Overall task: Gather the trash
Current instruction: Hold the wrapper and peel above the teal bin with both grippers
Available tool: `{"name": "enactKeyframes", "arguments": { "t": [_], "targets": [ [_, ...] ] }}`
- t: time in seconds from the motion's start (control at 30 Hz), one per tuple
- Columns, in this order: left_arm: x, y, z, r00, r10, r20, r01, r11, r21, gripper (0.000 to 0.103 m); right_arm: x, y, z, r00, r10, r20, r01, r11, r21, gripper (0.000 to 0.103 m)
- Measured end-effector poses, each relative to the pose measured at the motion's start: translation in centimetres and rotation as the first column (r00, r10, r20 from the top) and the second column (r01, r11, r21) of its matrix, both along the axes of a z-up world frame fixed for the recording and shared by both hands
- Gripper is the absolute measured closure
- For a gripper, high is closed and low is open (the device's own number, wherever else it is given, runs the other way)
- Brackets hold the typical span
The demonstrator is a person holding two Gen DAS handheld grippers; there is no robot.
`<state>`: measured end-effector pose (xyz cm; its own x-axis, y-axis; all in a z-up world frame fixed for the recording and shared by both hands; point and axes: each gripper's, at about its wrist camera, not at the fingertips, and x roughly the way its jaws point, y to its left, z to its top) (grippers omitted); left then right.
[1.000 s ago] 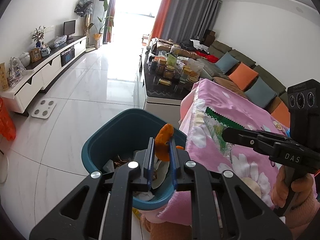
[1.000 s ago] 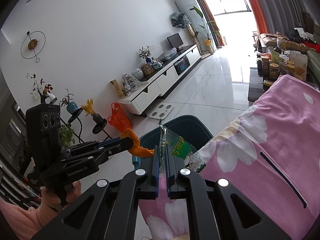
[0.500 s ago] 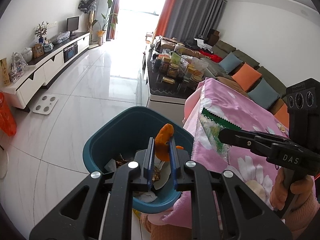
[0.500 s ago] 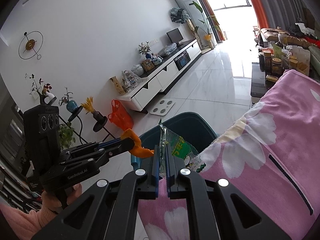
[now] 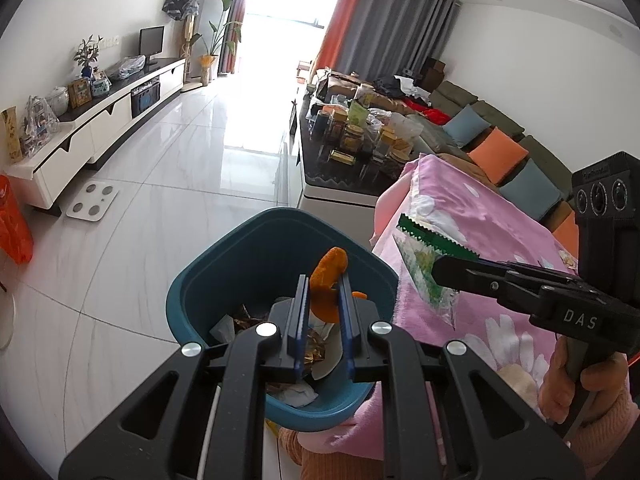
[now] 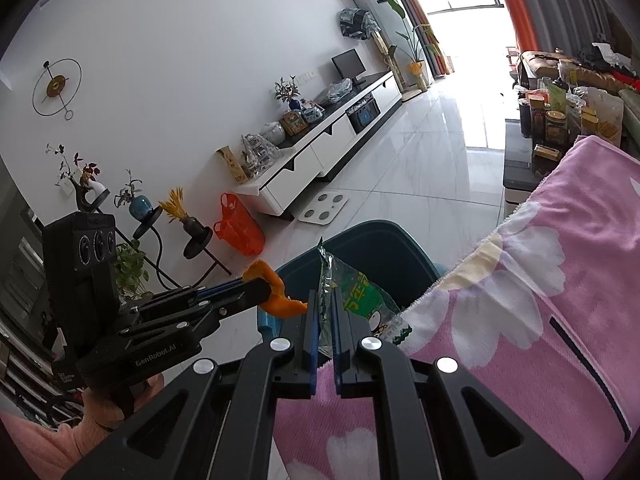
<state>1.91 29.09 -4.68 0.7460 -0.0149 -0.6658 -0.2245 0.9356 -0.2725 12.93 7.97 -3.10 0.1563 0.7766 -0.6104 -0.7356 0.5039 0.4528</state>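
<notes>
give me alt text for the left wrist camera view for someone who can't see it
The left claw grips an orange peel above a teal trash bin already holding scraps. To its right, the right claw holds a green snack wrapper over a pink floral blanket in a bright living room.

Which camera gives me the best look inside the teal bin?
Left wrist view: it looks down into the teal bin, showing wrappers and paper inside. The right wrist view shows only its far rim; the green wrapper blocks the rest.
</notes>
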Motion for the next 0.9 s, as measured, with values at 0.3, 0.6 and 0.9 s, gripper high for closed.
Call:
{"name": "enactKeyframes", "arguments": {
  "t": [0.3,0.6,0.9],
  "targets": [
    [0.5,0.4,-1.0,1.000,0.011,-0.018,-0.011,1.000,-0.021,0.089,0.3,1.2,-0.4,1.000,0.012,-0.007,-0.012,1.000,-0.021,0.098],
    [1.1,0.4,-1.4,1.000,0.017,-0.025,-0.018,0.999,-0.027,0.089,0.5,1.9,-0.7,1.000,0.015,-0.010,-0.015,0.999,-0.033,0.098],
    [1.4,0.3,-1.8,0.999,0.021,-0.029,-0.022,0.999,-0.028,0.089,0.7,3.0,-1.3,1.000,0.020,-0.016,-0.020,0.998,-0.058,0.098]
  ]
}}
